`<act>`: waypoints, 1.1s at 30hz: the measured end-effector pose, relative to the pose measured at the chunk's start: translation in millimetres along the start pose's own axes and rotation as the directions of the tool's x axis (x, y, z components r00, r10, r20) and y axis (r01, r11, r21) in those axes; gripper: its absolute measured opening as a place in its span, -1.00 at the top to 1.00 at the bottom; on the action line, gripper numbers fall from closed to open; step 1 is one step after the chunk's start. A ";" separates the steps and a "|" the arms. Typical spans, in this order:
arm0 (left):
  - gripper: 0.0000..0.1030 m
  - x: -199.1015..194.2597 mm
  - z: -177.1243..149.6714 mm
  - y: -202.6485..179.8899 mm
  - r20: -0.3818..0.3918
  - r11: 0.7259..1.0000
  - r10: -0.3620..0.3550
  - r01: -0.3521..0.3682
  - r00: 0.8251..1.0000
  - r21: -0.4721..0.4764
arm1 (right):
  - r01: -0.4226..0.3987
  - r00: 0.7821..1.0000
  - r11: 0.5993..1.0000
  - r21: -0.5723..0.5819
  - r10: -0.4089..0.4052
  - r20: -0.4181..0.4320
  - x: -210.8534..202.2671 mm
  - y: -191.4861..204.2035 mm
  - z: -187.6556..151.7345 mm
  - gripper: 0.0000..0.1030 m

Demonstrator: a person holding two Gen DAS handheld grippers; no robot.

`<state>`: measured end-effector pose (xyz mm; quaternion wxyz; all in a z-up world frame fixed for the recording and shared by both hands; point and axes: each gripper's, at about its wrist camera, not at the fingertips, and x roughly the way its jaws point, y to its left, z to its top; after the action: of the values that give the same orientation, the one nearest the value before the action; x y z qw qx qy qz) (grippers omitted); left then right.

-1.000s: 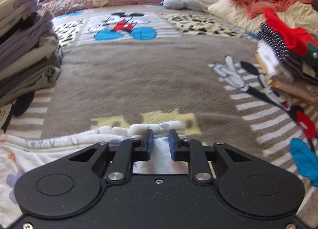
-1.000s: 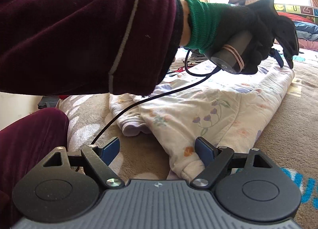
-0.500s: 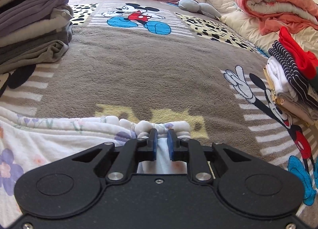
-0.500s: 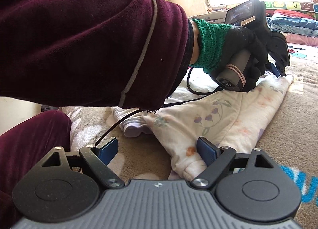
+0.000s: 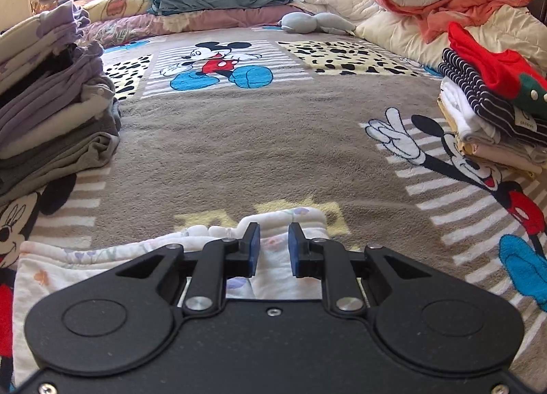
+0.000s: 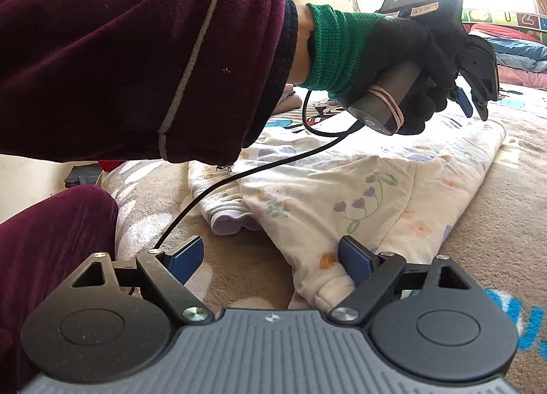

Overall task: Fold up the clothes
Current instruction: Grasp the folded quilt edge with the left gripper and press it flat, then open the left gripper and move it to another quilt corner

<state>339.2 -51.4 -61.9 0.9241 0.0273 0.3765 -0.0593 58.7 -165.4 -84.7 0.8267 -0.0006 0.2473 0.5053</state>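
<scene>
While spread flat on the brown cartoon-print fleece blanket (image 5: 259, 154), white floral cotton garment (image 6: 359, 195) folded lengthwise. Left gripper (image 5: 273, 250) narrow, apparently empty and lifted off the cloth's far edge. Right gripper (image 6: 270, 257) wide, straddling the near hem, gripping nothing.

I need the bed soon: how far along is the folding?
Done: a grey-purple folded stack and a striped-and-red stack. In hand: the white floral garment, partly folded; left gripper hovers above it empty, right gripper open at its near end. Left: finish folding, stack it.
</scene>
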 end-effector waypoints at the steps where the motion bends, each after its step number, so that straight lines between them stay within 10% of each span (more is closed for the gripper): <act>1: 0.70 4.3 -3.2 0.3 -0.003 1.000 0.008 -0.008 1.000 -0.001 | -0.002 1.000 1.000 0.002 0.002 0.001 0.2 -0.4 -0.3 -0.67; 10: 0.67 -0.4 -5.0 4.2 -0.024 0.999 0.040 -0.041 0.999 -0.034 | -0.021 1.000 1.000 0.023 0.021 0.011 1.5 -4.1 -1.5 -0.68; 13: 0.34 -29.8 -5.3 6.2 0.009 0.996 0.085 -0.085 0.996 -0.018 | -0.015 1.000 1.000 0.012 0.014 0.019 -0.8 -2.5 -2.2 -0.67; 23: 0.14 -187.9 -73.5 76.1 0.164 0.966 0.069 -0.025 0.984 -0.259 | 0.063 0.993 0.997 -0.049 -0.057 0.105 -17.4 11.2 -6.2 -0.65; 28: 0.11 -249.6 -135.7 109.7 0.199 0.908 0.074 0.017 0.977 -0.419 | 0.110 0.985 0.991 -0.074 -0.099 0.141 -37.3 28.0 -4.9 -0.65; 33: 0.10 -274.7 -199.4 145.5 0.205 0.783 0.082 0.064 0.975 -0.618 | 0.239 0.963 0.968 -0.081 -0.225 0.151 -55.4 32.1 -6.8 -0.65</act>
<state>25.1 136.3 -11.6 0.9177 -0.2832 0.2696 0.0698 8.8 -197.7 -60.0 0.8945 -0.0351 0.1616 0.4153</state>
